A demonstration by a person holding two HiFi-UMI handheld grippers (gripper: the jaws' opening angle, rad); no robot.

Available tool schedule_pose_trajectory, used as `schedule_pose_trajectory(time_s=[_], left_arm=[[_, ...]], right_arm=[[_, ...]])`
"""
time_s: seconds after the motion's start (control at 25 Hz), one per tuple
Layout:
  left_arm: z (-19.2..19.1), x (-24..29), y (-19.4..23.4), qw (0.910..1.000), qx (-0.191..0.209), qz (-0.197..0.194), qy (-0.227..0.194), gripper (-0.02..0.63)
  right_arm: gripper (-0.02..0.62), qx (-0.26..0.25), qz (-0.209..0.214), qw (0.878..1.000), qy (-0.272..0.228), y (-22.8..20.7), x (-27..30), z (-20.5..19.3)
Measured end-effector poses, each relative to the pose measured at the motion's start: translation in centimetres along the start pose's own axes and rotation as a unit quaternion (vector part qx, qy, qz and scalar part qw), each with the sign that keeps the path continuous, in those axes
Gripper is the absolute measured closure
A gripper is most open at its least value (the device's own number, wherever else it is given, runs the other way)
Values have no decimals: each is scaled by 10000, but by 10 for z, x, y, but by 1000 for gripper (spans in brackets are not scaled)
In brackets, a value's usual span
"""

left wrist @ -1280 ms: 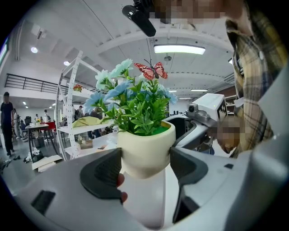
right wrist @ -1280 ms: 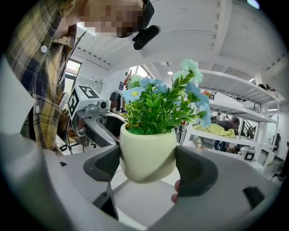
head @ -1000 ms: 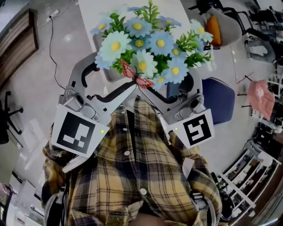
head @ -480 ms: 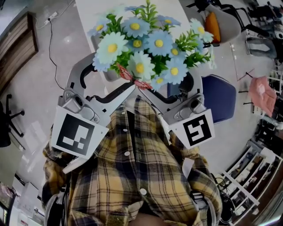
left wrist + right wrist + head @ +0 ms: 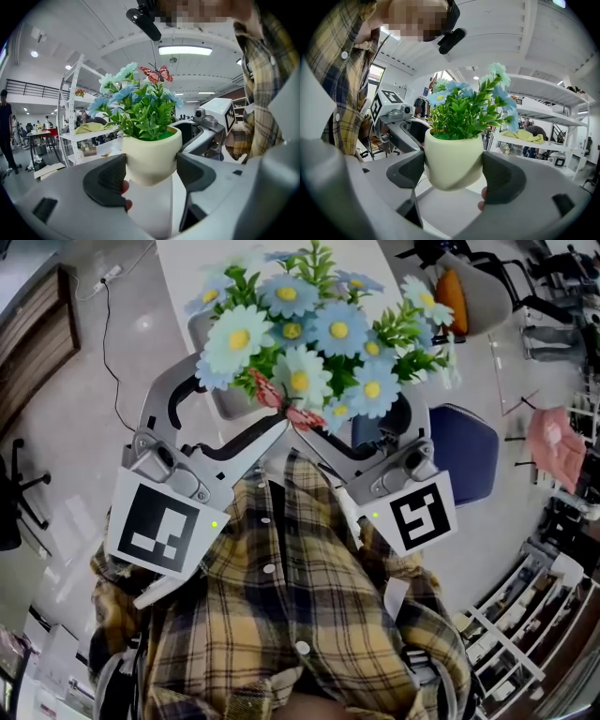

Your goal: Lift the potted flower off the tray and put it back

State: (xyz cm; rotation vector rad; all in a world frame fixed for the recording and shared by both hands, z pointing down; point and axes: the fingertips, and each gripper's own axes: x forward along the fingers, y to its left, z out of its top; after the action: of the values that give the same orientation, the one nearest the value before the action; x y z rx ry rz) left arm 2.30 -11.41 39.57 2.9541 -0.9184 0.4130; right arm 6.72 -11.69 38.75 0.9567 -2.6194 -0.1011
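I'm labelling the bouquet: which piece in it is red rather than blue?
The butterfly, perched at the bouquet's edge nearest the person; the flowers around it are all pale blue with yellow centres.

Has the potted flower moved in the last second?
No. The potted flower keeps its place against the blue chair in the head view, no visible shift.

The cream rounded flower pot [image 5: 151,154] looks smooth and matt, plastic or ceramic, can't tell. The pale blue daisy flowers [image 5: 319,329] read as cloth petals, leaves plasticky. The left gripper [image 5: 151,165] and right gripper [image 5: 452,169] are matt grey plastic, with dark ribbed rubbery pads [image 5: 108,180]. The yellow plaid shirt [image 5: 281,615] at 6 o'clock is woven cloth. The pale floor [image 5: 56,446] at 9 o'clock is glossy.
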Motion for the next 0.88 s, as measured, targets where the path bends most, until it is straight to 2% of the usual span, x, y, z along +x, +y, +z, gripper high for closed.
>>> schedule_pose_trajectory(time_s=[0.64, 0.88], left_arm=[[0, -2, -2, 9998, -86, 159, 35, 279], [0, 3, -4, 9995, -133, 263, -104, 279]], right_arm=[[221, 66, 223, 9997, 3, 1, -1, 0], [221, -66, 319, 9995, 55, -3, -2, -1]])
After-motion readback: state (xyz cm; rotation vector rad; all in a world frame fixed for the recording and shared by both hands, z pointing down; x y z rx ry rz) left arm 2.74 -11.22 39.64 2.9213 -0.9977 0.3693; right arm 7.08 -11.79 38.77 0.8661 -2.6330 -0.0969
